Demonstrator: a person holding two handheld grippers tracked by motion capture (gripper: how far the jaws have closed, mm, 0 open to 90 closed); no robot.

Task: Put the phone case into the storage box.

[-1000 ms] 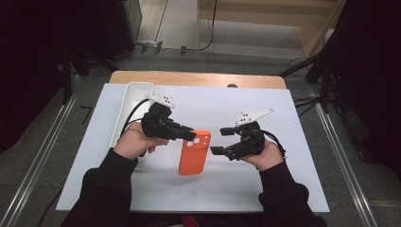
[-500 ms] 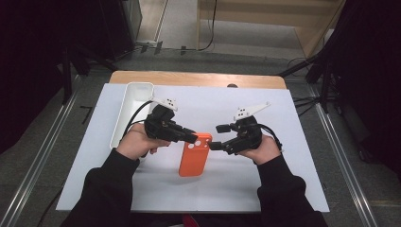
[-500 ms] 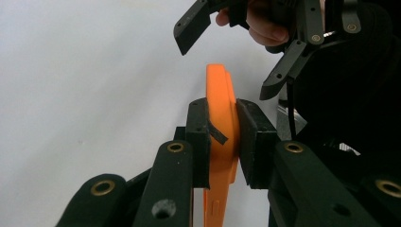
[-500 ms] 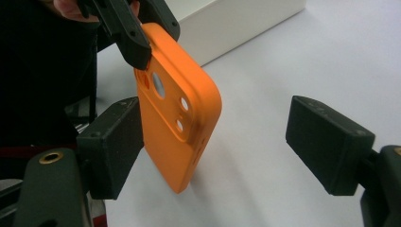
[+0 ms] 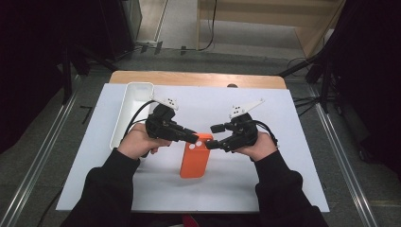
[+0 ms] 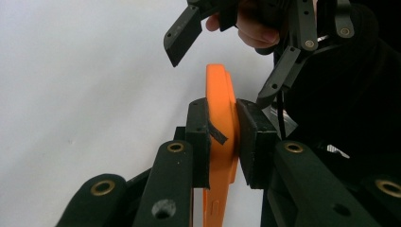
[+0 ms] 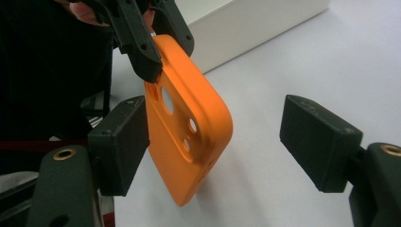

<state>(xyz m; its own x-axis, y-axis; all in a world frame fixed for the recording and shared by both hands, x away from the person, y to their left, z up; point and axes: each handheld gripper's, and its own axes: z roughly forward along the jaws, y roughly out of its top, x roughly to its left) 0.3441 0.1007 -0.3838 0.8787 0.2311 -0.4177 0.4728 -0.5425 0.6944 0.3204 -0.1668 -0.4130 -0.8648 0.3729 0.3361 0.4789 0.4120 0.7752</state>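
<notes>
Orange phone case (image 5: 195, 156): mid-desk on the white sheet (image 5: 283, 189), top edge clamped by the left gripper (image 5: 195, 137), fingers pressing both faces. Right gripper (image 5: 212, 137): fingers wide apart and just been closing, straddling the case corner, one finger against it. White tray (image 5: 137, 92) beside the left hand; bare sheet in front and to the right.

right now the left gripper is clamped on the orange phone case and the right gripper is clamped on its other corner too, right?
Not quite. The left gripper is clamped on the orange phone case, but the right gripper, though its jaws have just been closing, stands open around the case's corner, one pad well clear of it, as the right gripper view shows.
</notes>
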